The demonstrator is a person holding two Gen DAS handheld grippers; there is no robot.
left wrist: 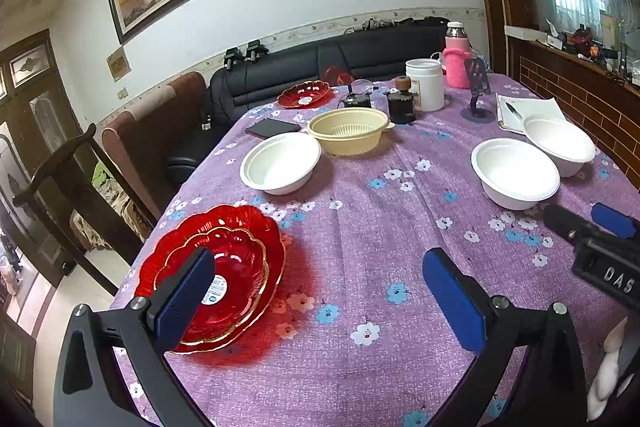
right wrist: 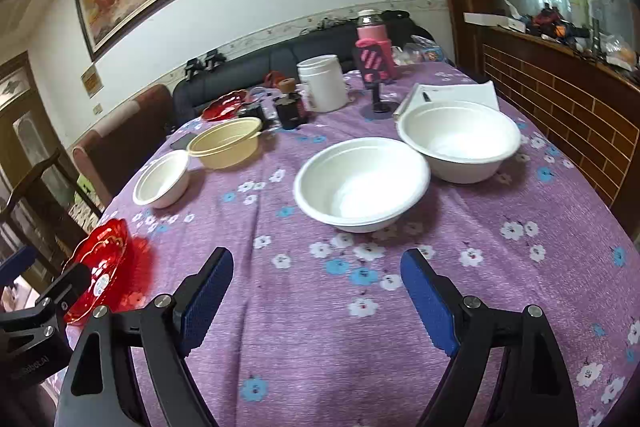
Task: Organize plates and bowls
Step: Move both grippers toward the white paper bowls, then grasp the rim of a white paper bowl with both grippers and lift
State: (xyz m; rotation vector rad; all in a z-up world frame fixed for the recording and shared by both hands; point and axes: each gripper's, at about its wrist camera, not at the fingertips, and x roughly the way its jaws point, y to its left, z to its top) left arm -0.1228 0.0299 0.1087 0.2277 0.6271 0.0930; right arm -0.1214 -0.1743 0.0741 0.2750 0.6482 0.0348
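Note:
Two stacked red glass plates (left wrist: 236,259) sit at the near left table edge; they also show in the right wrist view (right wrist: 106,267). A third red plate (left wrist: 304,94) lies at the far side. Three white bowls stand on the cloth: one left (left wrist: 280,163), one right (left wrist: 514,173), one further right (left wrist: 560,139). In the right wrist view the nearest white bowl (right wrist: 362,183) is ahead. My left gripper (left wrist: 320,291) is open, its left finger over the red stack. My right gripper (right wrist: 316,291) is open and empty above the cloth.
A beige colander bowl (left wrist: 348,131), black phone (left wrist: 272,128), white jar (left wrist: 425,85), pink-sleeved flask (left wrist: 456,63), dark coffee grinder (left wrist: 401,103), phone stand (left wrist: 478,91) and notebook with pen (left wrist: 524,109) fill the far half. Chairs (left wrist: 60,187) and a sofa stand left of the table.

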